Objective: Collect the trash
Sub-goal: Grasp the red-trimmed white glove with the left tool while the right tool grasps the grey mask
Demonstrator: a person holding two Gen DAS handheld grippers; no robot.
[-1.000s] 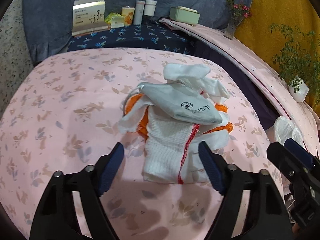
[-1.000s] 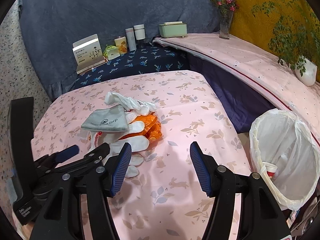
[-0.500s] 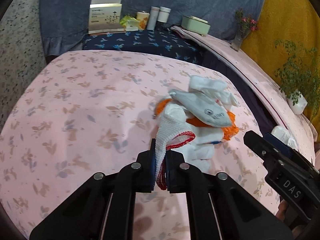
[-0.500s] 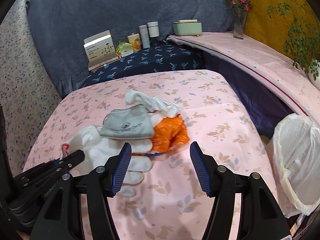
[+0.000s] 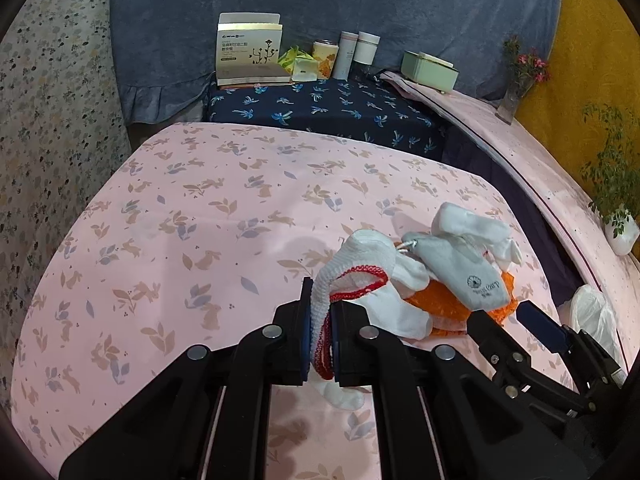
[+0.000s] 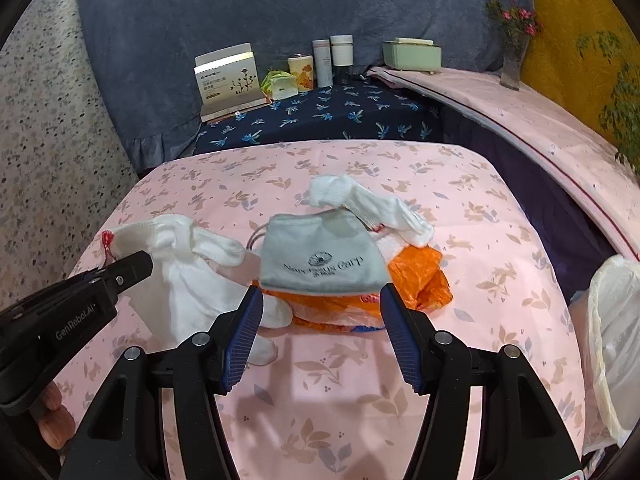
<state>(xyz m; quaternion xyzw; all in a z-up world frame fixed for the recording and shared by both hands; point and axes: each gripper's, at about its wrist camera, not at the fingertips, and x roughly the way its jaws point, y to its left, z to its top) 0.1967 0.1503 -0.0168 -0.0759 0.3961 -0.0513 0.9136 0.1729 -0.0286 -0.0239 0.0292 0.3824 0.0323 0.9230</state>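
Note:
A pile lies on the pink table: a white knit glove with a red cuff (image 5: 352, 276) (image 6: 180, 276), a grey drawstring pouch (image 5: 460, 272) (image 6: 320, 256), a second white glove (image 5: 472, 228) (image 6: 368, 204) and an orange plastic wrapper (image 5: 436, 308) (image 6: 420, 276). My left gripper (image 5: 320, 332) (image 6: 120, 268) is shut on the red-cuffed glove's cuff, pulling it left off the pile. My right gripper (image 6: 320, 332) is open, just in front of the pouch and wrapper; it also shows in the left wrist view (image 5: 520, 328).
A white-lined trash bin (image 6: 612, 340) (image 5: 592, 316) stands off the table's right edge. Behind, a dark blue table holds a carton (image 6: 228, 76), cups and bottles (image 6: 332, 60) and a green box (image 6: 412, 54). A potted plant (image 5: 620, 228) sits on the right ledge.
My left gripper closed on the red-cuffed glove and drew it back and left out of the pile. My right gripper moved in toward the pouch and wrapper, staying open.

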